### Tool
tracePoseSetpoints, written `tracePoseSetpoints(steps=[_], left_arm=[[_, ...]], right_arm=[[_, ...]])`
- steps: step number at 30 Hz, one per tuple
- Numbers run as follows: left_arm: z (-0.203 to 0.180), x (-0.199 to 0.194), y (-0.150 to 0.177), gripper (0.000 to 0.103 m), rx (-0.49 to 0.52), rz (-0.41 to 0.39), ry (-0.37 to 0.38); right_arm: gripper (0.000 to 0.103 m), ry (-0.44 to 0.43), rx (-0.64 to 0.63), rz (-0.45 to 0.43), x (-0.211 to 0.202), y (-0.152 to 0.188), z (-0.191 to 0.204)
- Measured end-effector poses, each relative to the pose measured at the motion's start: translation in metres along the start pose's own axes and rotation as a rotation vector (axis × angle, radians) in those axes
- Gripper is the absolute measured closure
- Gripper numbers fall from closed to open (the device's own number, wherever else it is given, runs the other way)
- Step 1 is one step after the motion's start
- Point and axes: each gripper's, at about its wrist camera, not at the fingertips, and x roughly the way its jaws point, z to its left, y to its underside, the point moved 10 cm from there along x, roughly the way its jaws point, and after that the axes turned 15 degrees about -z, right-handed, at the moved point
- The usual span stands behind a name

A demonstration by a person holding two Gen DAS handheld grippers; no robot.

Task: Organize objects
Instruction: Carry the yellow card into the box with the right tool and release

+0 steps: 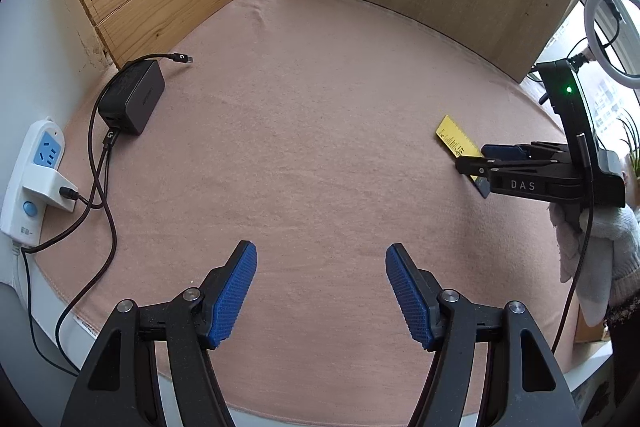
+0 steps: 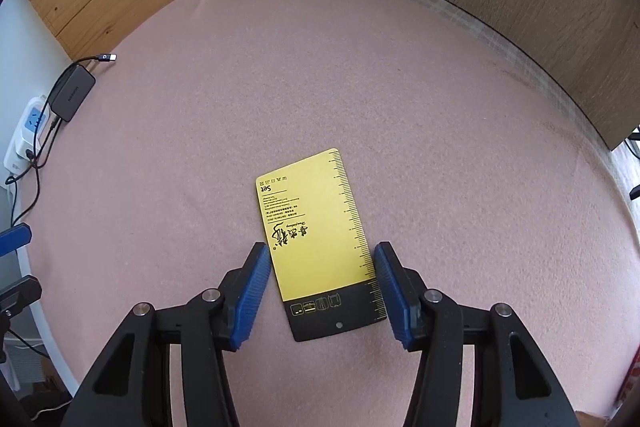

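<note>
Yellow ruler-edged card [image 2: 318, 239]: flat on pink-clothed counter [image 2: 360, 87], bracketed by right gripper [image 2: 320, 293], jaws apart, seemingly poised to pinch. Left gripper [image 1: 321, 293]: jaws open, empty, waiting.

A black charger [image 1: 132, 97] with cables lies beside a white power strip [image 1: 30, 183] on pink cloth [image 1: 320, 107].

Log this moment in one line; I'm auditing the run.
right claw: open, straddling yellow card | left claw: open, empty | card: flat on cloth
</note>
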Motion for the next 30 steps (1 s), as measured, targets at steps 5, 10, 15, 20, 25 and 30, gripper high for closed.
tracePoseSetpoints(steps=[5,10,15,20,25,30], left_arm=[[-0.02,0.001,-0.002,0.032,0.036,-0.004,0.029],[-0.05,0.004,0.001,0.032,0.077,0.002,0.077],[-0.087,0.007,0.005,0.033,0.129,0.012,0.134],[-0.127,0.012,0.009,0.033,0.188,0.02,0.187],[-0.163,0.012,0.013,0.032,0.245,0.023,0.23],[-0.191,0.01,0.016,0.032,0.276,0.023,0.261]], right_arm=[[0.054,0.015,0.056,-0.012,-0.019,0.027,-0.002],[0.054,0.045,0.173,-0.04,-0.045,0.056,-0.014],[0.054,0.079,0.33,-0.129,-0.091,0.075,-0.032],[0.054,0.153,0.408,-0.212,-0.14,0.091,-0.055],[0.054,0.235,0.483,-0.275,-0.19,0.116,-0.082],[0.054,0.317,0.567,-0.316,-0.235,0.151,-0.113]])
